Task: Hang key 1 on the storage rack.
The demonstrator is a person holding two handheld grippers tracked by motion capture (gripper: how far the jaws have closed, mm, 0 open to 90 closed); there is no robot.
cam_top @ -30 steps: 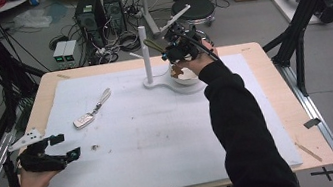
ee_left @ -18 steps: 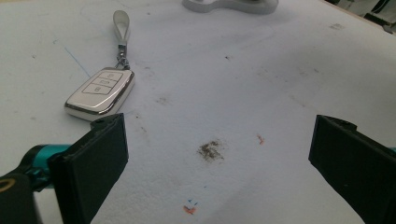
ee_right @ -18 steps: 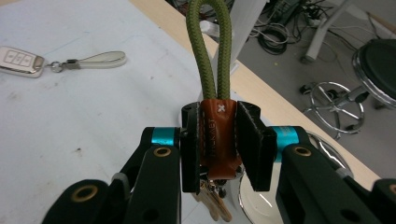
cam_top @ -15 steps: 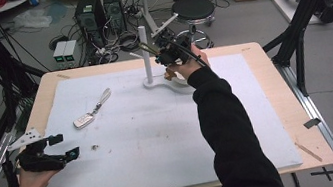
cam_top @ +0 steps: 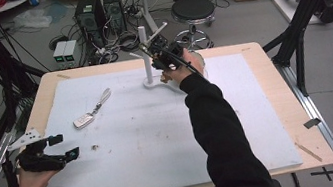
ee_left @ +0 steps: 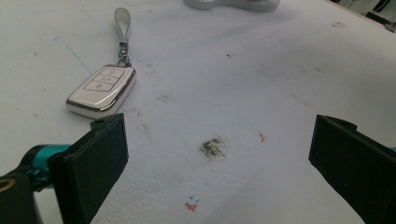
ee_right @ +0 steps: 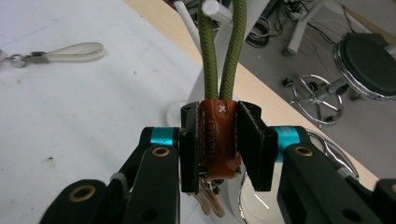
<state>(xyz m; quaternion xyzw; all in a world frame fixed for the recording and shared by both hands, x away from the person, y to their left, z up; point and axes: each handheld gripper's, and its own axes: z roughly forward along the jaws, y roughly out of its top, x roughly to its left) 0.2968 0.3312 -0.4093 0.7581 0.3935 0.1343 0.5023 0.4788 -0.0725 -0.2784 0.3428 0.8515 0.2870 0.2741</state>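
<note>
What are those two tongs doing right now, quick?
Left tongs: open, holding nothing, resting low over the table just short of the car key.
Right tongs: closed on the brown leather tag of a green-corded keyring, at the white stand.

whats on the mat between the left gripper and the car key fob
Nothing: in the left gripper view, bare stained mat runs from the open left gripper to the key fob.

The car key (cam_top: 85, 119) lies on the table (cam_top: 258, 109), left of the stand (cam_top: 146, 56).
</note>
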